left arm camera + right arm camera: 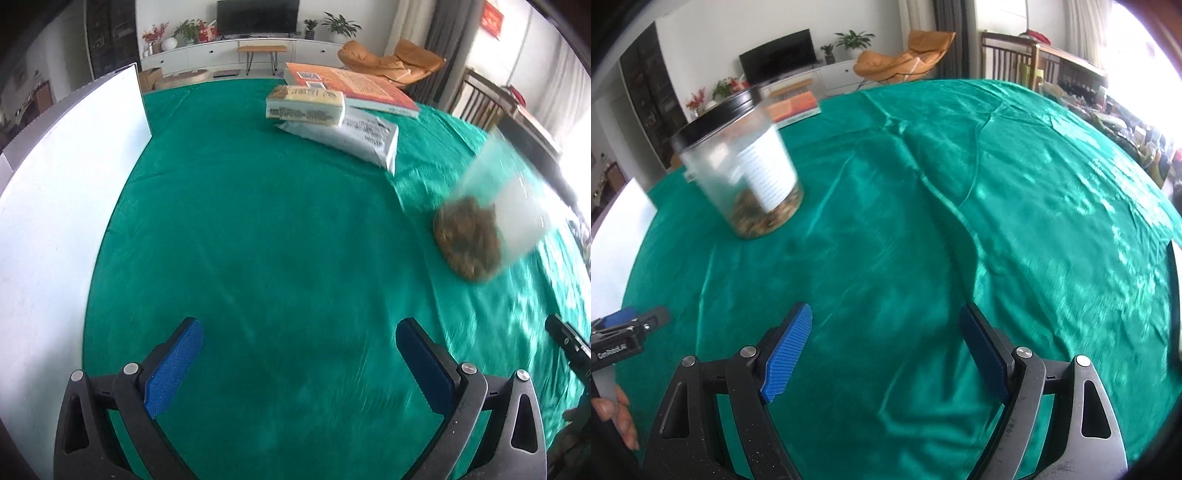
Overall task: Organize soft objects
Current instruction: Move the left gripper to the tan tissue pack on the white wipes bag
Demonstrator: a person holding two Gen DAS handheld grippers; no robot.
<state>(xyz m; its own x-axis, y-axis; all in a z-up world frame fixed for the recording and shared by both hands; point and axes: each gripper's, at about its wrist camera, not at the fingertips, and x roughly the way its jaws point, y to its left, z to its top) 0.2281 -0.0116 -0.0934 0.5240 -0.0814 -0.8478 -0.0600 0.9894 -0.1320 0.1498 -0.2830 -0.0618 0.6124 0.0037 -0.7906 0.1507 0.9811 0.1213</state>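
A yellow-and-white soft pack (306, 106) lies on top of a white soft bag (345, 134) at the far side of the green tablecloth (258, 240). A clear jar (740, 162) with a black lid and brown contents stands to the right in the left wrist view (487, 221), blurred. My left gripper (299, 354) is open and empty, low over bare cloth, well short of the packs. My right gripper (886, 347) is open and empty, with the jar ahead to its left.
An orange book (354, 88) lies behind the packs and also shows in the right wrist view (794, 107). A white board (55, 184) stands along the table's left side. The cloth is wrinkled on the right (960, 177). The left gripper's tip (624, 325) shows at the left edge.
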